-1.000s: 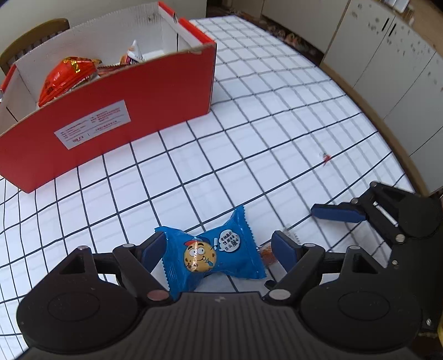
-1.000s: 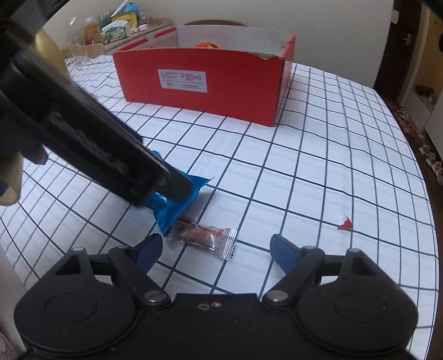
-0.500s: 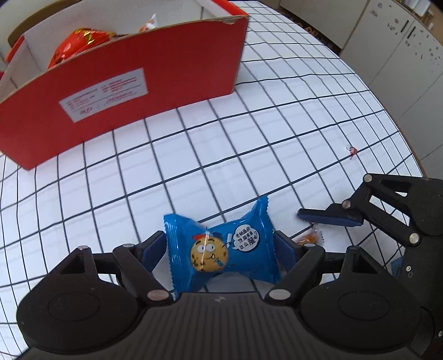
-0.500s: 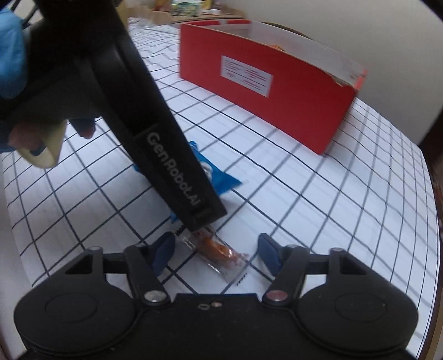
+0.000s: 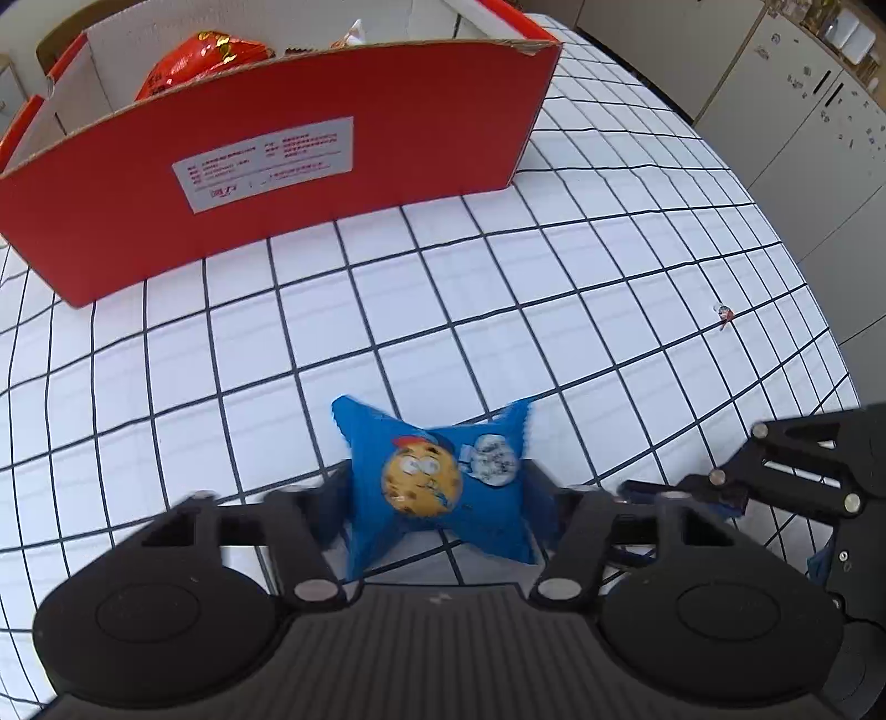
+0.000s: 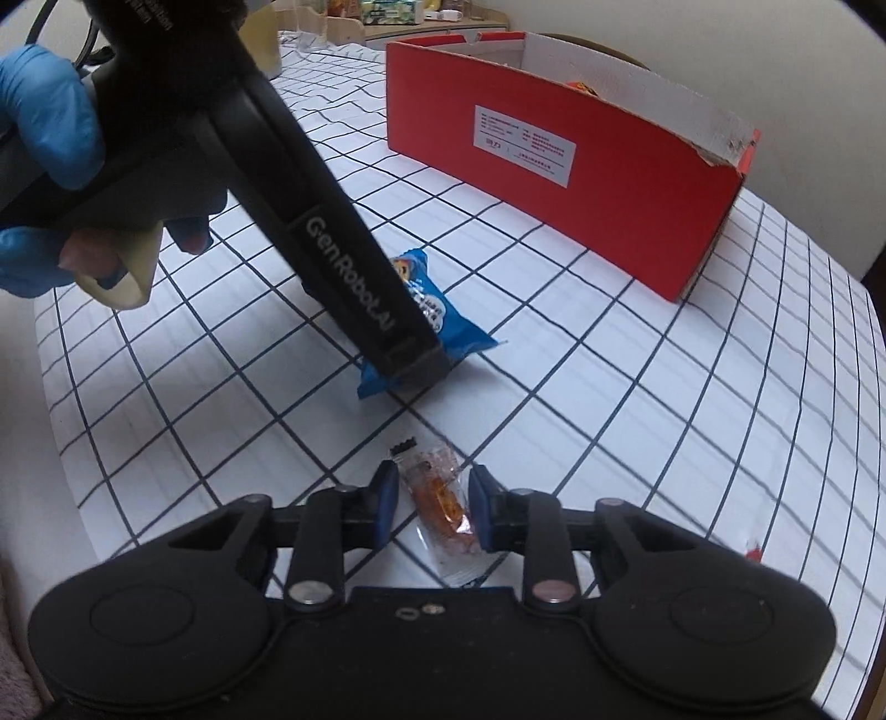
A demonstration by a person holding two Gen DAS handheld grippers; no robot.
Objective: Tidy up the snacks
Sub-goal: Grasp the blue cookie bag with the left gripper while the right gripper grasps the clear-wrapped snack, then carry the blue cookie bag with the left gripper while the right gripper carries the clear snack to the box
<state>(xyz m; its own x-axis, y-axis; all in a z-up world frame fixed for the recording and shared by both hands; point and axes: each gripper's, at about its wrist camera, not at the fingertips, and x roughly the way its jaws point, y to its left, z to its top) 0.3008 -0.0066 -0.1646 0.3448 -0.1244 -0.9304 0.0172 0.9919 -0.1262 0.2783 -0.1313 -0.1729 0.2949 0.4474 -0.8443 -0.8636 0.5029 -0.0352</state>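
My left gripper (image 5: 437,490) is shut on a blue cookie packet (image 5: 429,484) with a cartoon cookie face, low over the checked tablecloth. The packet also shows in the right wrist view (image 6: 437,321), partly behind the left gripper's body (image 6: 354,266). My right gripper (image 6: 433,495) has its blue pads close on both sides of a small clear packet with an orange snack (image 6: 440,501) lying on the cloth. The red cardboard box (image 5: 277,166) stands beyond, open on top, with an orange-red bag (image 5: 199,61) inside.
The red box also shows in the right wrist view (image 6: 581,183), at the back right. A small red scrap (image 5: 724,315) lies on the cloth to the right. White cabinets (image 5: 803,99) stand past the table's right edge. Jars and clutter sit on a far shelf (image 6: 387,11).
My left gripper closed on the blue packet and moved toward the red box. My right gripper's jaws narrowed from wide open around the small clear packet.
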